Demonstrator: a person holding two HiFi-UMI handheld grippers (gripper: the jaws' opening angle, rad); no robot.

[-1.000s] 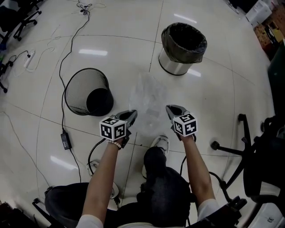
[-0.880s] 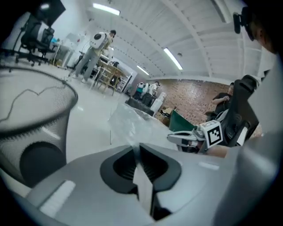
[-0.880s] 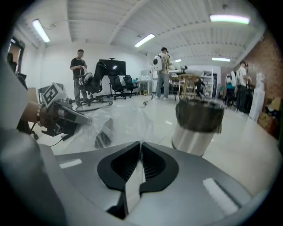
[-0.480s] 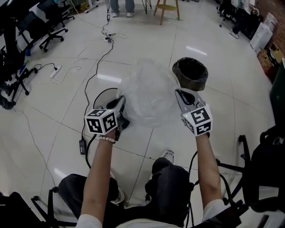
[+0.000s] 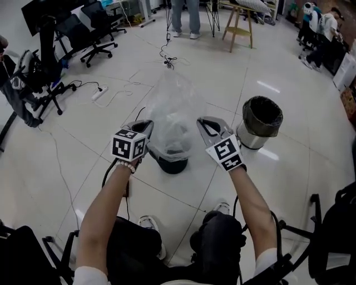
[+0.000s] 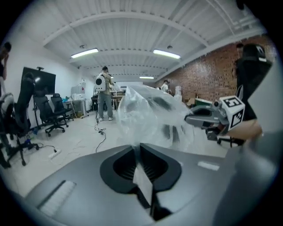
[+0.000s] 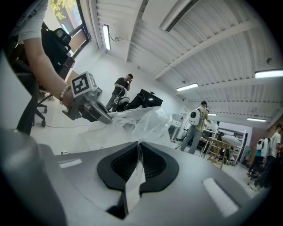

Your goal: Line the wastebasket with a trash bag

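A clear trash bag (image 5: 173, 111) billows in the air between my two grippers, which hold it up in front of me. My left gripper (image 5: 146, 123) is shut on the bag's left edge, and a strip of film shows pinched in its jaws (image 6: 138, 147). Across from it, my right gripper (image 5: 202, 122) is shut on the right edge, film likewise caught between its jaws (image 7: 138, 146). Below the bag stands the black mesh wastebasket (image 5: 173, 166), mostly hidden behind the plastic. From each gripper view, the bag (image 6: 152, 112) (image 7: 141, 120) stretches toward the other gripper (image 6: 201, 119) (image 7: 98, 115).
A steel bin lined with a dark bag (image 5: 259, 121) stands on the floor to the right. Office chairs (image 5: 83, 39) and a power strip (image 5: 100, 92) with cables lie at left. A wooden stool (image 5: 239, 22) and a standing person (image 5: 183, 14) are far back. A chair base (image 5: 328, 222) sits at right.
Both grippers have risen with the bag, which has filled with air and spread. The head view has tilted up, and the mesh wastebasket now sits under the bag.
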